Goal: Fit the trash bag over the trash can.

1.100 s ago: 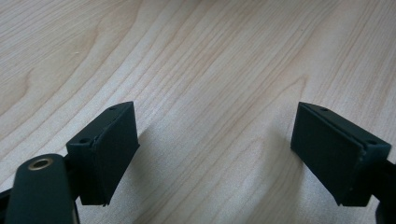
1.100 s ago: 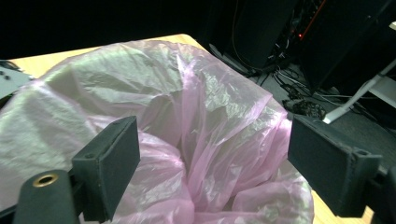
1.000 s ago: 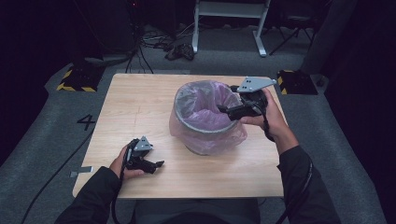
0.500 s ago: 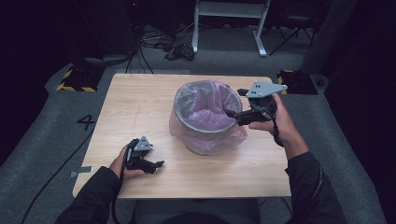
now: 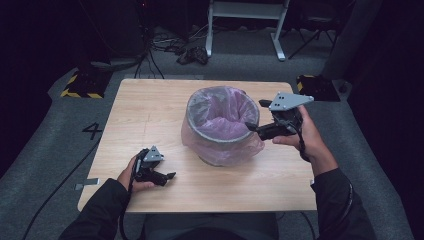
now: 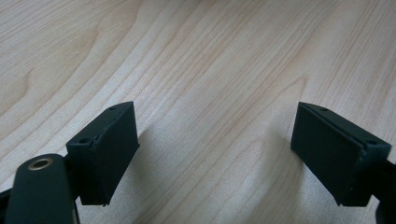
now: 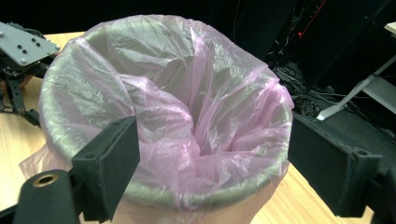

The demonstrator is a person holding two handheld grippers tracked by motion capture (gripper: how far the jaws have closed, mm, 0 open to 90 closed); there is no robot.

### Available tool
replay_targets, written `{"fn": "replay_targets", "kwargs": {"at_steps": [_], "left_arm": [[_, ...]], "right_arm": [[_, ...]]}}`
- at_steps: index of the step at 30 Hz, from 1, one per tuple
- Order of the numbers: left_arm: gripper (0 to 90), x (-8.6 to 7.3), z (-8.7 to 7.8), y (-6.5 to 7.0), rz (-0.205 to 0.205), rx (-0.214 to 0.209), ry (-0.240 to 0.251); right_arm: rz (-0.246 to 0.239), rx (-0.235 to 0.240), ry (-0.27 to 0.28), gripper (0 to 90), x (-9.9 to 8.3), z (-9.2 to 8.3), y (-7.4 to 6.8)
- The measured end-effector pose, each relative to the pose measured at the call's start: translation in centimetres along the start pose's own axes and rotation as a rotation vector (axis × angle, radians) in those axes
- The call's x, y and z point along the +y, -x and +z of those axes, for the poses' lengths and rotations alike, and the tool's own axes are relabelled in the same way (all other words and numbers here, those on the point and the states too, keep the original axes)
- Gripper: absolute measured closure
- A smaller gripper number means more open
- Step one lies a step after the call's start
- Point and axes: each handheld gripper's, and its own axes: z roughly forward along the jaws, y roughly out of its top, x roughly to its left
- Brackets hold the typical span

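Wooden table (image 5: 150, 115) — grey bin (image 5: 222, 127), crumpled pink liner (image 7: 187, 116) draped over rim.

Bright overhead-lit table (image 5: 150, 115), dark surroundings, soft focus.

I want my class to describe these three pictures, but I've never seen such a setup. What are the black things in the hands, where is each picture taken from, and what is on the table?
A person at a wooden table holds a pair of hand-held tongs in each hand. The high view looks down from above; the other two come from cameras riding on the tongs, so black jaws frame them. The left tongs rest low over bare wood, jaws wide apart, holding nothing. The right tongs are also open and empty, at the rim of a round bin lined with a pink plastic bag, which folds over the rim.
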Motion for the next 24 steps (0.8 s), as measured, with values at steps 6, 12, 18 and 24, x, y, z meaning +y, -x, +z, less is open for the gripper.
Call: {"fn": "replay_targets", "kwargs": {"at_steps": [6, 12, 18, 24], "left_arm": [[14.7, 0.0, 0.0, 0.0, 0.0, 0.0, 0.0], [14.7, 0.0, 0.0, 0.0, 0.0, 0.0, 0.0], [14.7, 0.0, 0.0, 0.0, 0.0, 0.0, 0.0], [14.7, 0.0, 0.0, 0.0, 0.0, 0.0, 0.0]], "right_arm": [[-0.004, 0.004, -0.001, 16.9, -0.6, -0.7, -0.3], [-0.001, -0.005, -0.007, 16.9, -1.3, -1.2, -0.4], [-0.005, -0.007, -0.027, 16.9, -2.0, -1.4, -0.5], [-0.009, -0.009, -0.051, 16.9, -2.8, -1.4, -0.7]]}}
